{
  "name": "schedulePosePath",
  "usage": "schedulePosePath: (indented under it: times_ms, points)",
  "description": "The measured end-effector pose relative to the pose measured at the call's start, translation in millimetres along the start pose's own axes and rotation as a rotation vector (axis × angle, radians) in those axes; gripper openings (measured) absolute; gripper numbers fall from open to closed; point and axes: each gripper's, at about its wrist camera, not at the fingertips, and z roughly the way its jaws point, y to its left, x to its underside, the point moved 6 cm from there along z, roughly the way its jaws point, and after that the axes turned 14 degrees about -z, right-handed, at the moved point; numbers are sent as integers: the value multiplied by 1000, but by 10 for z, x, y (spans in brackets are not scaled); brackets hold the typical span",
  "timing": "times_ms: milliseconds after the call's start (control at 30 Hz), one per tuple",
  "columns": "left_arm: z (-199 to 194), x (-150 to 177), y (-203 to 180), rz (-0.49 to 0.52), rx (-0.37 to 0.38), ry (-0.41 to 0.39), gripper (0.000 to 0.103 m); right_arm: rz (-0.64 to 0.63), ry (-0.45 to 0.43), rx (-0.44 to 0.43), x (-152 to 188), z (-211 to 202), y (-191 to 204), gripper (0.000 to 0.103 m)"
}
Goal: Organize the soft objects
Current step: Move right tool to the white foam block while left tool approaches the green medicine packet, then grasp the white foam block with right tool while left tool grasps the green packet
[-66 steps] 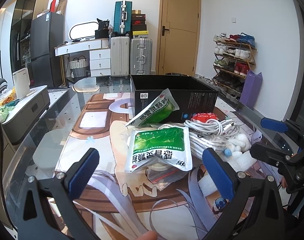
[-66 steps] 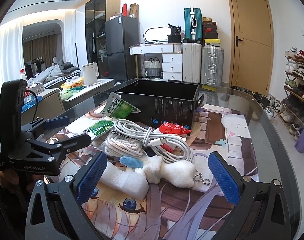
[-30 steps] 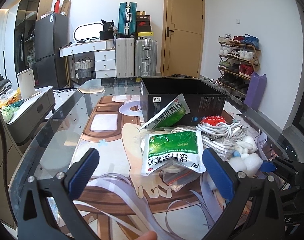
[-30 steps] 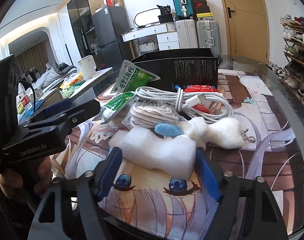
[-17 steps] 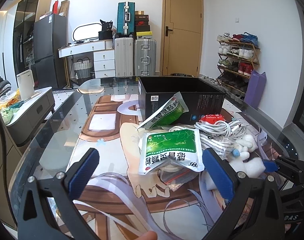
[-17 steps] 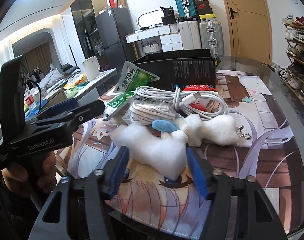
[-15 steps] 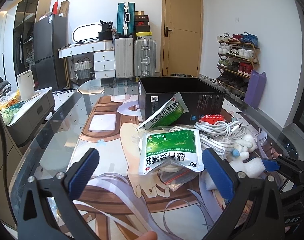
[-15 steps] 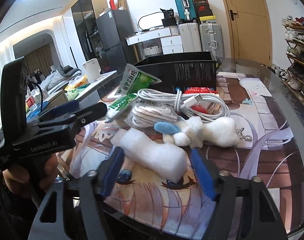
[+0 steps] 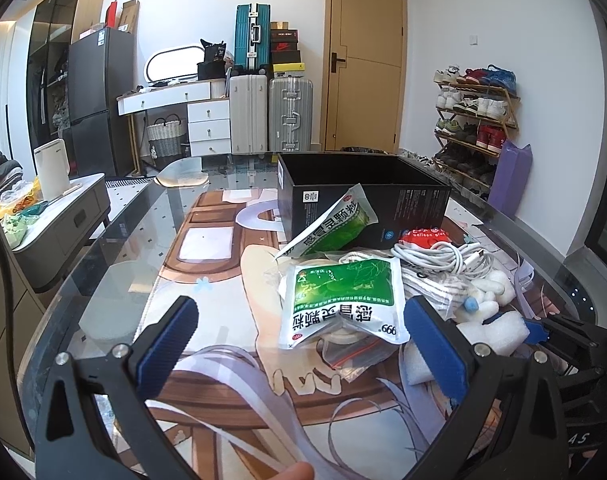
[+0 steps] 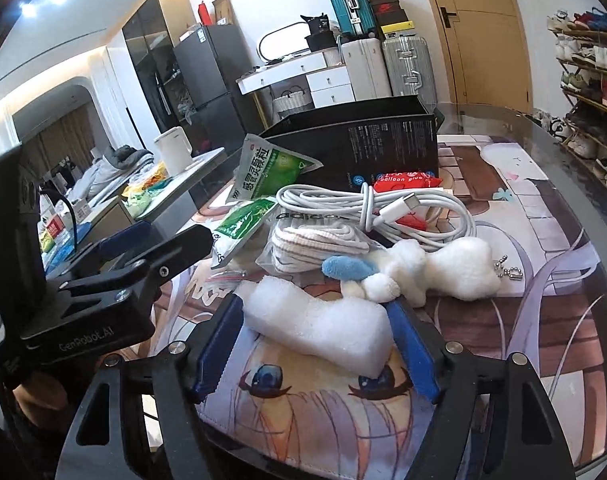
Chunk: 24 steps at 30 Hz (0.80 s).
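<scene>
My right gripper (image 10: 317, 344) is shut on a white foam block (image 10: 319, 326) and holds it just above the mat; the block also shows in the left wrist view (image 9: 493, 334). A white plush toy (image 10: 435, 266) with a blue ear lies right behind it. My left gripper (image 9: 299, 340) is open and empty, low over the table, with a green medicine pouch (image 9: 341, 300) lying between and beyond its fingers. An open black box (image 9: 363, 196) stands behind the pile.
A second green pouch (image 9: 331, 228) leans on the box. A coiled white cable (image 10: 375, 210), a bagged white sock (image 10: 315, 240) and a red packet (image 10: 407, 180) lie in the pile. The glass table's edge (image 10: 583, 200) curves at the right.
My right gripper moved forward, closed on the foam block and lifted it slightly, tilting it. My left gripper stayed open and almost still.
</scene>
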Motion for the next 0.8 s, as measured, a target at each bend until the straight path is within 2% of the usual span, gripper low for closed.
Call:
schedulePosePath:
  times_ms: [167, 400, 500, 600, 800]
  points:
    - [8, -6, 11, 0, -1, 1, 103, -7, -37, -22, 11, -106, -19, 69]
    - [37, -13, -14, -1, 14, 24, 103, -42, -84, -7, -24, -298, -68, 69]
    - [113, -11, -70, 23, 64, 97, 103, -43, -108, 0, -53, -388, -120, 69]
    - [155, -21, -128, 40, 88, 131, 103, -41, -122, 12, -81, -448, -174, 69]
    - [320, -21, -105, 24, 62, 186, 103, -37, -146, 39, -100, -563, -283, 69]
